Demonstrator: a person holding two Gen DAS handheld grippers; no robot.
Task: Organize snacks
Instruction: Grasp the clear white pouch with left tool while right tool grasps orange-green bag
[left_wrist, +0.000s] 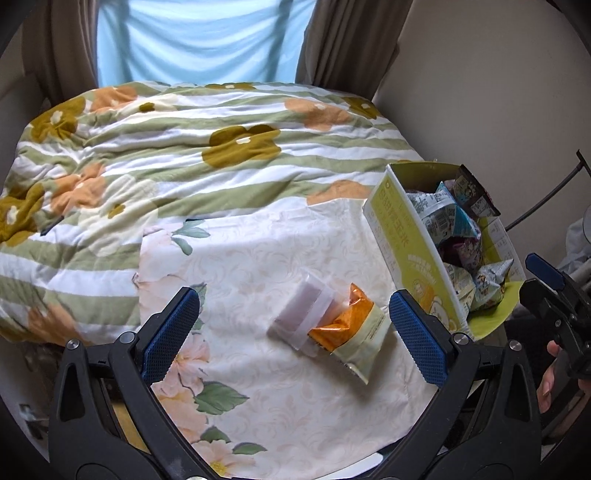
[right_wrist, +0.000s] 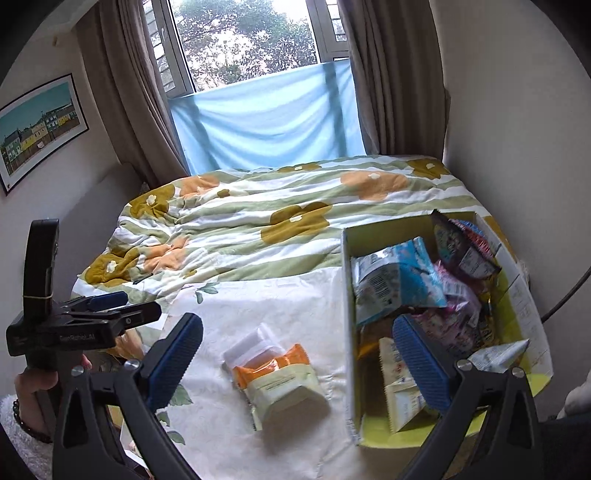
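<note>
Two snack packs lie on the cream flowered cloth (left_wrist: 258, 266): a pale translucent pack (left_wrist: 304, 314) and an orange-and-cream pack (left_wrist: 351, 332) that overlaps its near end. My left gripper (left_wrist: 295, 332) hovers open above them, blue pads wide on either side. The same pale pack (right_wrist: 247, 341) and orange-and-cream pack (right_wrist: 284, 387) show in the right wrist view. My right gripper (right_wrist: 299, 356) is open, its right finger over the near end of the yellow-green box (right_wrist: 347, 288). The box (left_wrist: 402, 236) holds several snack bags.
A green-striped flowered quilt (left_wrist: 184, 155) covers the bed beyond the cloth. A wall (left_wrist: 480, 92) stands right behind the box. Curtains (right_wrist: 125, 110) and a window (right_wrist: 243, 37) are at the far end. A hand (right_wrist: 33, 384) holds the left gripper's handle.
</note>
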